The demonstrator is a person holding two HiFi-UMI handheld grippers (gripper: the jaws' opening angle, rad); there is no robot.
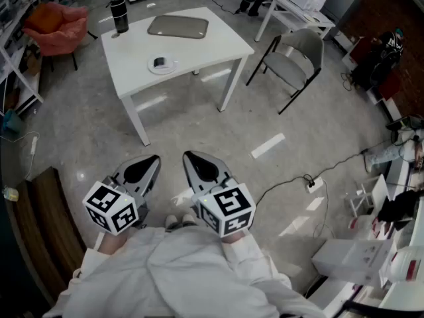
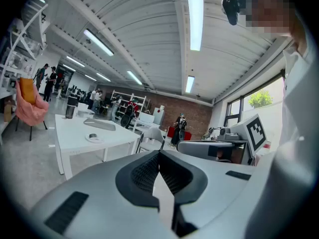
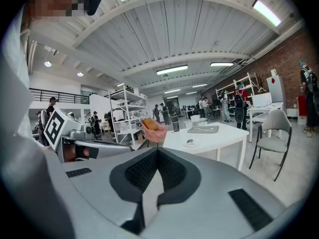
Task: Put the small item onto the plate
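**Two claws, one small item, one plate**

The left claw (image 1: pixel 155 158) and right claw (image 1: pixel 187 155) are hovering pressed together, pinching nothing. One small item (image 1: pixel 159 62) (dark, low) is lying on one white plate (image 1: pixel 171 69) on the table (image 1: pixel 199 52), near one black bottle (image 1: pixel 120 14) and one grey tray (image 1: pixel 177 26).

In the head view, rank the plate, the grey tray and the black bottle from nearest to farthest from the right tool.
From the right tool:
1. The plate, near edge of the white table.
2. The grey tray, farther back, centre.
3. The black bottle, far left corner.
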